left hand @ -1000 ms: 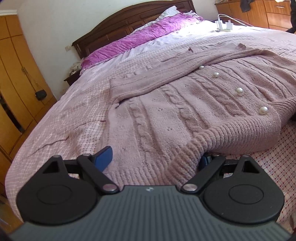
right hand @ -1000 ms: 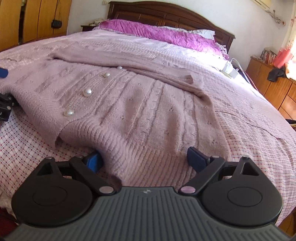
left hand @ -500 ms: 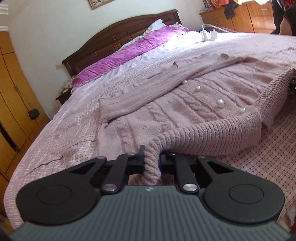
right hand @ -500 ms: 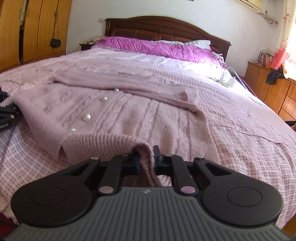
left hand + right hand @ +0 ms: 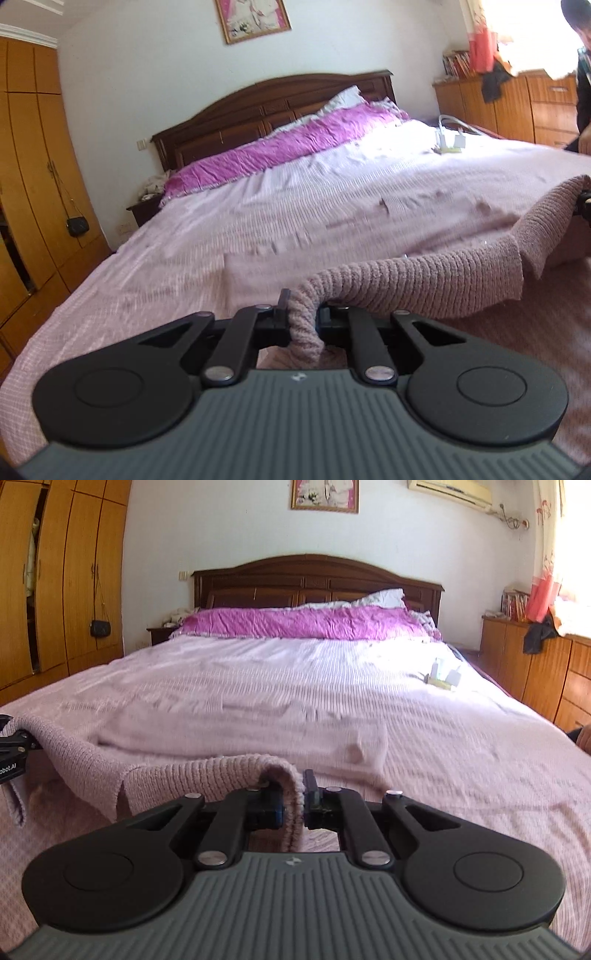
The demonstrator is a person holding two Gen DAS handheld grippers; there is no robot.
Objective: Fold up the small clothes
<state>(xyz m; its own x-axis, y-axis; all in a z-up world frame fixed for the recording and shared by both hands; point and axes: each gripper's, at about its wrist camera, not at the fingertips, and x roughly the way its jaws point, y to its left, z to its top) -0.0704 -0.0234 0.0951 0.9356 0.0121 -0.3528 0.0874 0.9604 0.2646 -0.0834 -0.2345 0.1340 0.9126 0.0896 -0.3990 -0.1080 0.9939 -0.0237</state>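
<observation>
We hold the cardigan's (image 5: 424, 280) ribbed hem raised over the bed (image 5: 332, 672), left gripper (image 5: 302, 325) and right gripper (image 5: 293, 806) each clamped on a corner; this keeps the edge taut for folding.

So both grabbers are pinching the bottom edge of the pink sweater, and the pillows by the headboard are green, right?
Not quite. The pillows are purple with a white one behind, as the right wrist view shows. The rest holds: the left gripper and the right gripper each pinch the ribbed hem of the pink sweater.
</observation>
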